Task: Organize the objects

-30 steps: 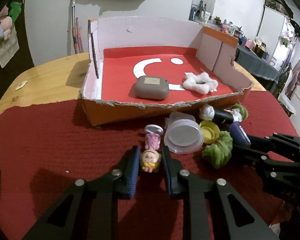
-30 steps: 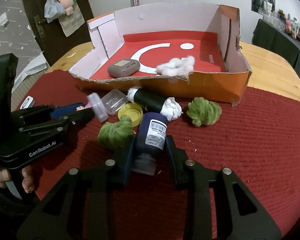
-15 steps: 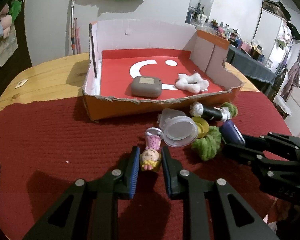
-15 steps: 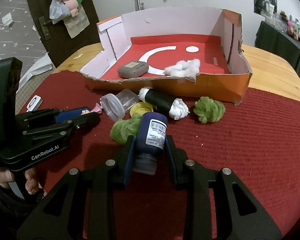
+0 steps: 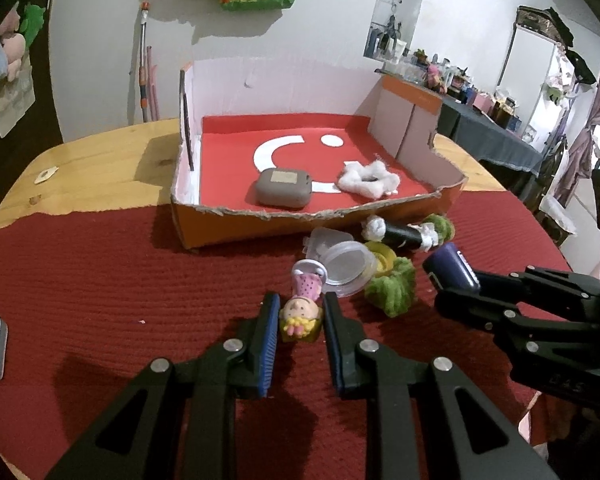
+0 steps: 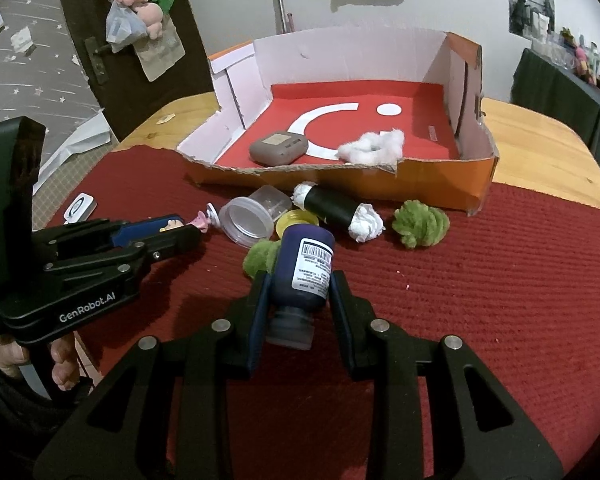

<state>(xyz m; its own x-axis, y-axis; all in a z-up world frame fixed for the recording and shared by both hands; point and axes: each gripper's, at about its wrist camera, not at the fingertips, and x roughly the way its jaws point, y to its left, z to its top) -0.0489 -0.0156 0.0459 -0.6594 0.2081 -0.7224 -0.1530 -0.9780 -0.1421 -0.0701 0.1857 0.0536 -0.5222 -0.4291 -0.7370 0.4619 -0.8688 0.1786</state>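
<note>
My left gripper [image 5: 300, 316] is shut on a small doll [image 5: 303, 310] with yellow hair and a pink dress, held above the red cloth. My right gripper [image 6: 298, 292] is shut on a dark blue bottle [image 6: 303, 276] with a white barcode label, also lifted; it shows at the right of the left wrist view [image 5: 452, 272]. The open cardboard box [image 5: 260, 224] with a red floor stands behind, holding a grey case [image 5: 284, 187] and a white cotton tuft [image 5: 368, 180].
On the red cloth [image 6: 460, 300] in front of the box lie a clear plastic cup [image 6: 248, 222], a yellow lid [image 6: 296, 220], a black roll with white paper ends [image 6: 336, 210] and two green fuzzy balls [image 6: 420, 224]. A white card [image 6: 79, 207] lies at the left.
Both grippers have risen and pulled back from the box, carrying the doll and the bottle; the pile of objects looks farther away.
</note>
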